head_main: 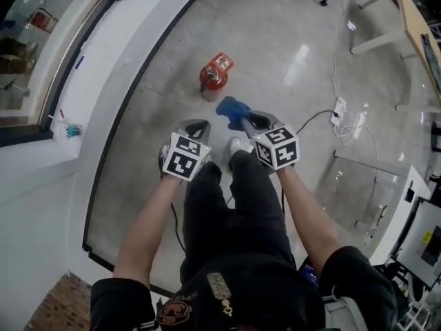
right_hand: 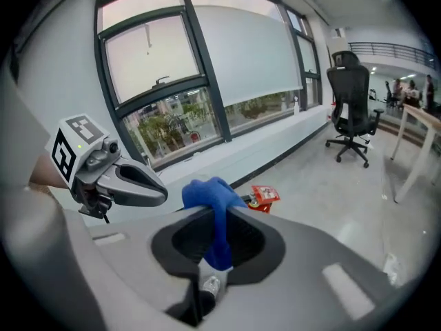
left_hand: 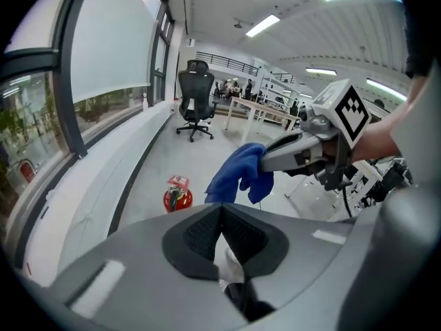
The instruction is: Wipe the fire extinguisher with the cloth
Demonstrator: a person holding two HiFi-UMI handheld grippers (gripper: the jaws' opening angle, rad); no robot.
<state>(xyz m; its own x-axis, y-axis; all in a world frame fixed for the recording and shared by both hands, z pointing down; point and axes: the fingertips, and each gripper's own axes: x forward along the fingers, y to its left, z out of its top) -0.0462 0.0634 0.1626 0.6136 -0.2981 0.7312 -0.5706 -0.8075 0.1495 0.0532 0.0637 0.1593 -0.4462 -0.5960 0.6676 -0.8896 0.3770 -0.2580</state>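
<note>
Right tool grips cloth; left tool shut, empty; extinguisher half-hidden in right gripper view, whole overhead.

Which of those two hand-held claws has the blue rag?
The right gripper: its jaws are clamped on the blue cloth, while the left gripper is shut and holds nothing.

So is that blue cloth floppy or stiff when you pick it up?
Probably floppy: the cloth droops in folds from the right gripper. Likely light too, since one pinched bit carries it all. It probably won't slip; the jaws are shut on it.
</note>
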